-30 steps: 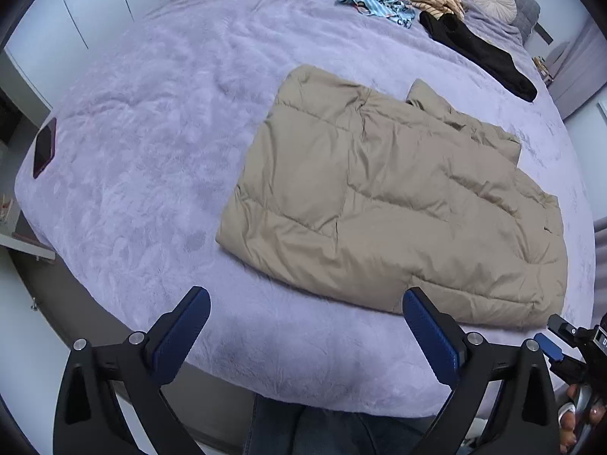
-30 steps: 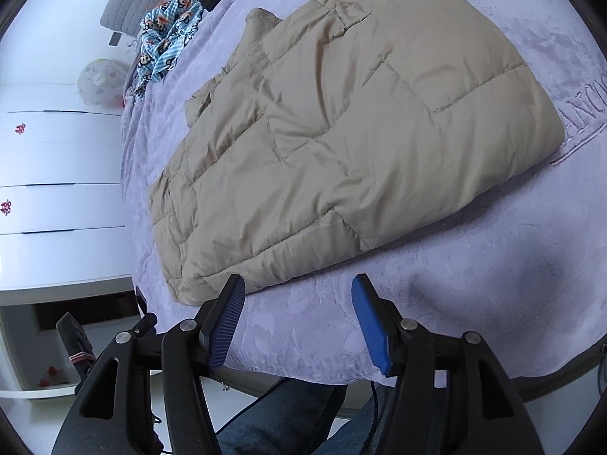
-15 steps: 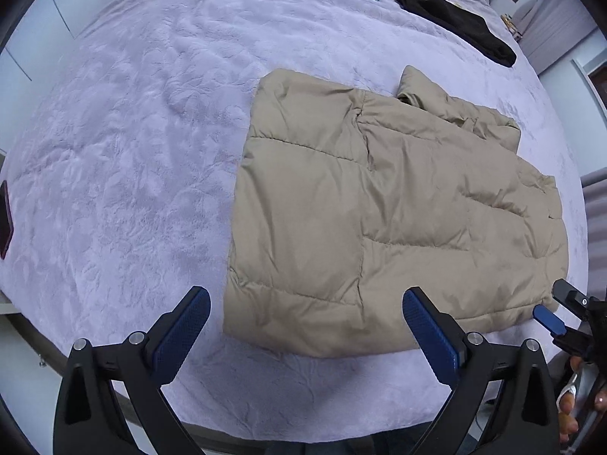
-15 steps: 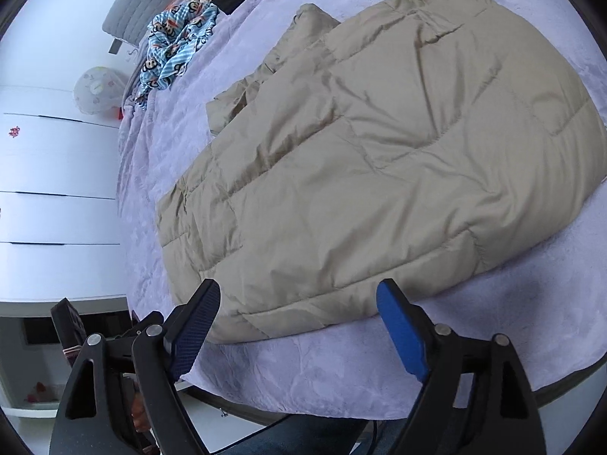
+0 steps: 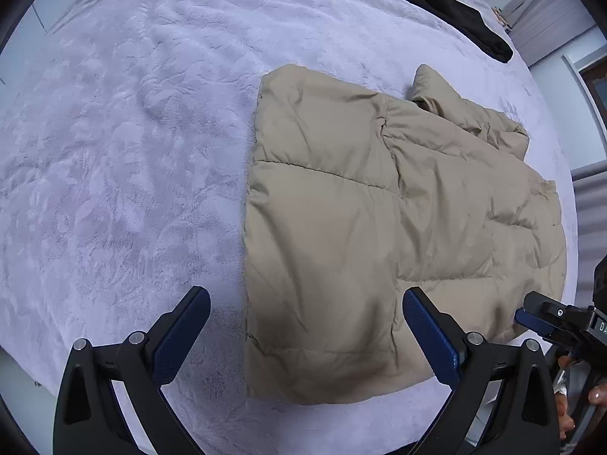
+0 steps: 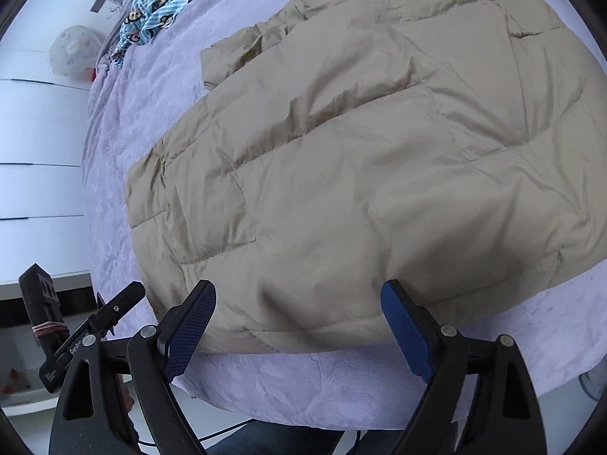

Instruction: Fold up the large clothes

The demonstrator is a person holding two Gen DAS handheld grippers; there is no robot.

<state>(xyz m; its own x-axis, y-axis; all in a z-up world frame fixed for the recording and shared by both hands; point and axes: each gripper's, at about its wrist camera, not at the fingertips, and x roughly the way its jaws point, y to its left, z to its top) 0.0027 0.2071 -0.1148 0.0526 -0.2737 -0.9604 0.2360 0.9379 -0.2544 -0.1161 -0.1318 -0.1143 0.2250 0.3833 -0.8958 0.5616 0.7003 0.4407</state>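
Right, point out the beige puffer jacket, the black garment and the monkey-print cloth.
beige puffer jacket (image 5: 379, 227), left wrist view, middle of its quilted top layer.
black garment (image 5: 447, 11), left wrist view, its middle stretch.
monkey-print cloth (image 6: 163, 3), right wrist view, centre of the crumpled print.

The left hand-held gripper (image 5: 305, 337), a black two-finger frame with blue textured pads (image 5: 182, 335), points steeply downward with its jaws spread wide and nothing pressed between the pads. The right hand-held gripper (image 6: 297, 328), of the same black frame and blue pads (image 6: 404, 331), also tilts steeply down; its jaws have just been opening and now stand wide apart, the pads gripping nothing. In the left wrist view the right hand-held gripper shows at the right edge, with the person's fingers (image 5: 595, 394) wrapped on its handle. The two hand-held grippers stand side by side, apart from one another.
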